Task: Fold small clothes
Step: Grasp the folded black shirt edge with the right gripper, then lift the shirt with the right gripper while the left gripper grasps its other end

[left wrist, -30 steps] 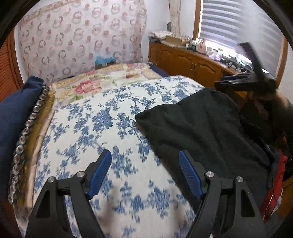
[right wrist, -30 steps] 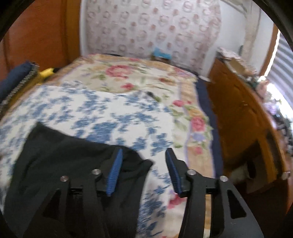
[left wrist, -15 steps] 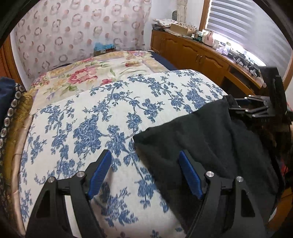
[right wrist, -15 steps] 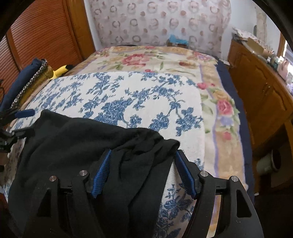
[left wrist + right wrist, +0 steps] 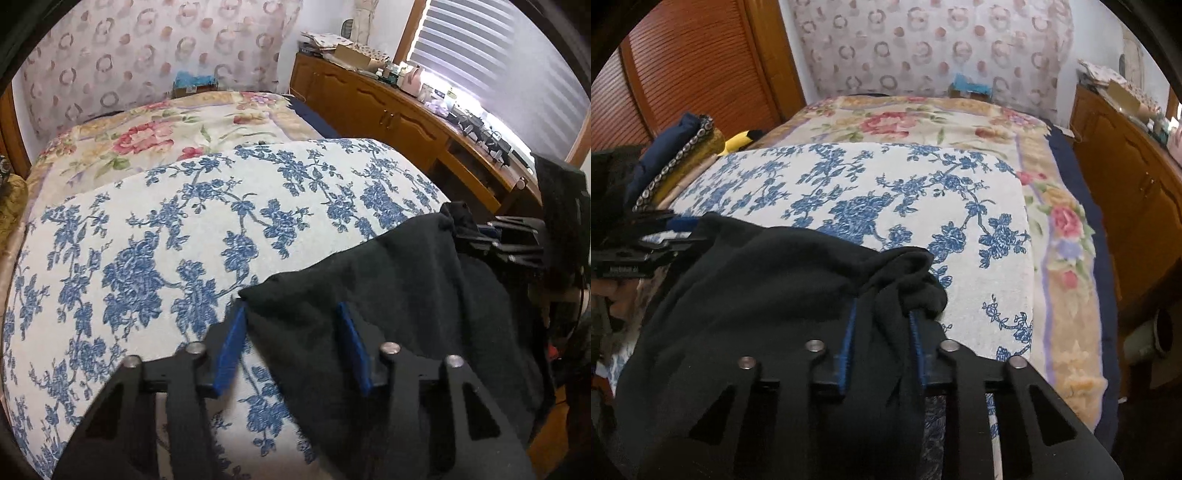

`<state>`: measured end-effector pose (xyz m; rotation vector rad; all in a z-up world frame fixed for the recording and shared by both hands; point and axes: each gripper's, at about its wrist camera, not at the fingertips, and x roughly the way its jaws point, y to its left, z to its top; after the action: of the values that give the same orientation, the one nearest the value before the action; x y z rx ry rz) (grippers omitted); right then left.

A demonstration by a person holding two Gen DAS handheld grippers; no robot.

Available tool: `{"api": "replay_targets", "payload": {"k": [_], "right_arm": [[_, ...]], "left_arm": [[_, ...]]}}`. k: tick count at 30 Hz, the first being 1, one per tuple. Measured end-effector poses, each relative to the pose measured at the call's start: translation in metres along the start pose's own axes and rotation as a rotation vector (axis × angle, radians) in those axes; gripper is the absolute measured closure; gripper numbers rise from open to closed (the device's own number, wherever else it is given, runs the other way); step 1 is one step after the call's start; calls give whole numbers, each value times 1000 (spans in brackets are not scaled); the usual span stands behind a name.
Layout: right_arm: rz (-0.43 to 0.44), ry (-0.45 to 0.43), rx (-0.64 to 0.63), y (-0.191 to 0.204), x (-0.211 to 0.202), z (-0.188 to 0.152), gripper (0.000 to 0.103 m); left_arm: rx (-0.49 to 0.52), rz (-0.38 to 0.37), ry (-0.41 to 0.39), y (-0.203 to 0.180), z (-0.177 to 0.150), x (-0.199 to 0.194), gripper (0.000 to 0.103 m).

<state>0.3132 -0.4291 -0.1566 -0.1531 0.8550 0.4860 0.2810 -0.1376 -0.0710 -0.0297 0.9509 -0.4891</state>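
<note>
A bed (image 5: 155,155) is seen filling most of both views, spread with a pink-flowered blanket (image 5: 923,118) and, over that, a white cloth printed with blue flowers (image 5: 184,240). A long wooden cabinet (image 5: 388,114) is set along the wall beside the bed, its top crowded with small items under a window with blinds (image 5: 498,55). A slatted wooden door (image 5: 683,74) is visible on the other side, near a pile of dark blue and gold bedding (image 5: 679,147).

A black garment (image 5: 388,295) is laid at the near edge of the bed on the blue-flowered cloth, one corner at each gripper. In the right wrist view the right gripper (image 5: 882,321) is clamped on a bunched corner of the garment, the cloth being squeezed between its blue pads after the jaws have just been closing. In the left wrist view the jaws of the left gripper (image 5: 291,321) have likewise just been closing, and the other corner of the garment is draped between the blue fingers (image 5: 231,350); whether it is already pinched cannot be told from these views
</note>
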Motion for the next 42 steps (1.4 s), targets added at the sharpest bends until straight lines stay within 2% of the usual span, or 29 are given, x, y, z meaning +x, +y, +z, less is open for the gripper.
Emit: {"api": "replay_targets", "payload": {"k": [1, 3, 5, 9, 16, 21, 23, 26, 30, 33, 42], "right_arm": [[-5, -9, 0, 2, -4, -1, 85], [0, -47, 1, 7, -20, -4, 86], [-5, -91, -11, 15, -41, -6, 87], [-13, -187, -41, 38, -92, -13, 88], [-62, -395, -123, 95, -214, -27, 89], [-80, -545, -195, 126, -299, -16, 89], [-78, -597, -219, 137, -323, -11, 89], [-57, -671, -266, 157, -359, -1, 89], [-38, -723, -310, 175, -381, 11, 89], [-27, -731, -330, 185, -385, 21, 89], [9, -705, -384, 205, -363, 37, 89]], "left_arm": [[-5, -16, -2, 0, 0, -1, 85], [-19, -46, -5, -2, 0, -7, 96], [1, -61, -36, -12, -3, -25, 98], [84, -94, -142, -46, -15, -86, 98], [180, -156, -356, -96, -33, -224, 99], [223, -197, -509, -114, -31, -320, 98], [234, -198, -560, -116, -31, -348, 99], [249, -161, -637, -115, -29, -387, 98], [227, -122, -702, -101, -25, -419, 98], [215, -94, -735, -87, -22, -432, 98], [197, 10, -754, -51, -28, -433, 98]]}}
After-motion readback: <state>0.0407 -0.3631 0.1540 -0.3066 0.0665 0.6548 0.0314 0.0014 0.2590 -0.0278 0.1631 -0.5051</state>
